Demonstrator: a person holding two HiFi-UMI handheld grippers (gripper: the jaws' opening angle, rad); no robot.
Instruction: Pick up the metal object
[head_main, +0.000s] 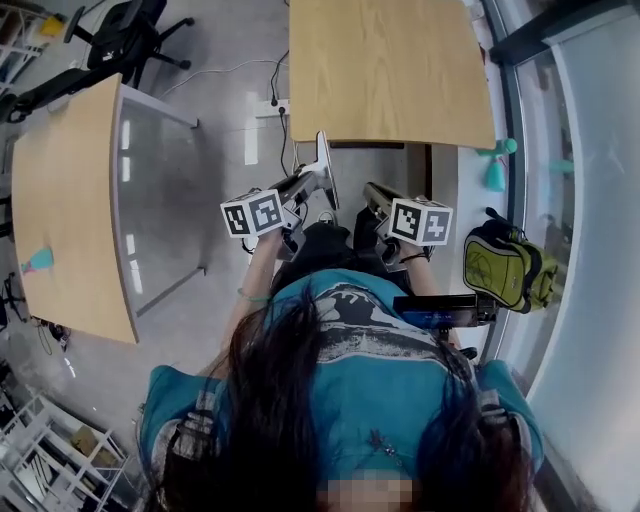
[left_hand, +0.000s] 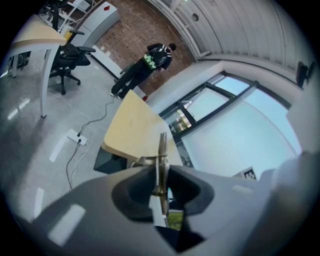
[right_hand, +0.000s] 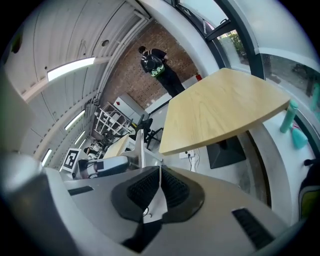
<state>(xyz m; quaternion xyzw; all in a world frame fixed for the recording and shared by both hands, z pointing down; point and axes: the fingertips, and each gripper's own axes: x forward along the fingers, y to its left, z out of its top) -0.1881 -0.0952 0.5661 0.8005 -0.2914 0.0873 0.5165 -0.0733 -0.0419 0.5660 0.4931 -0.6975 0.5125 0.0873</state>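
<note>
Ahead of the person stands a wooden table (head_main: 390, 70); nearer, 2 grippers. By its flat faces the left gripper (left_hand: 161, 175) pinches the thin metal object (left_hand: 162, 150), upright, off any surface — seemingly a secure hold; the right gripper (right_hand: 159, 172) is pressed together, empty.

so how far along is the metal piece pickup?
Done: the metal piece is off the tables, clamped edge-on in the left gripper. In hand: it is held in the air above the floor. Left: nothing of the pickup itself; the right gripper is shut and empty.
</note>
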